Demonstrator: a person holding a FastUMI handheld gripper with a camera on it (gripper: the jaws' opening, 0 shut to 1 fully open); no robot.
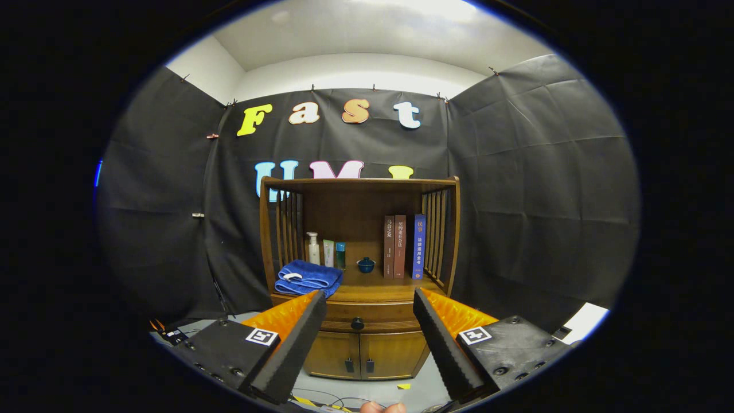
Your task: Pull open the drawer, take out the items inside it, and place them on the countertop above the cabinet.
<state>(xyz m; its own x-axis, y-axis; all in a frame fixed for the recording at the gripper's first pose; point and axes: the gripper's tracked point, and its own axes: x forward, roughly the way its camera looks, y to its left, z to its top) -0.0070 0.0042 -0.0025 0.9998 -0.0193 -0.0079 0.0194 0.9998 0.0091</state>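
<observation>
Here the booth is walled in black cloth (160, 218) on the left, back and right, under a white ceiling (355, 34), with a pale floor (395, 393) below. The tongs (370, 304) stand wide apart, clamped on nothing, their fingers (298, 338) reaching toward a wooden cabinet (361, 269) well beyond them.

Beyond the left finger, on the countertop (373, 287), lies a folded blue towel (307, 277); behind it stand a pump bottle (313, 248) and two small cartons (334, 254). Farther right sits a small dark bowl (366, 264), then three upright books (404, 246) near the slatted right side.

The drawer (367, 316) lies between the fingertips, just under the countertop. It is closed, its front facing the tongs, its long axis running left to right, and a dark knob (357, 324) sits at its middle. Below it are two doors (358, 353) with small dark pulls. A fingertip (383, 407) of the person shows below the fingers, between them.
</observation>
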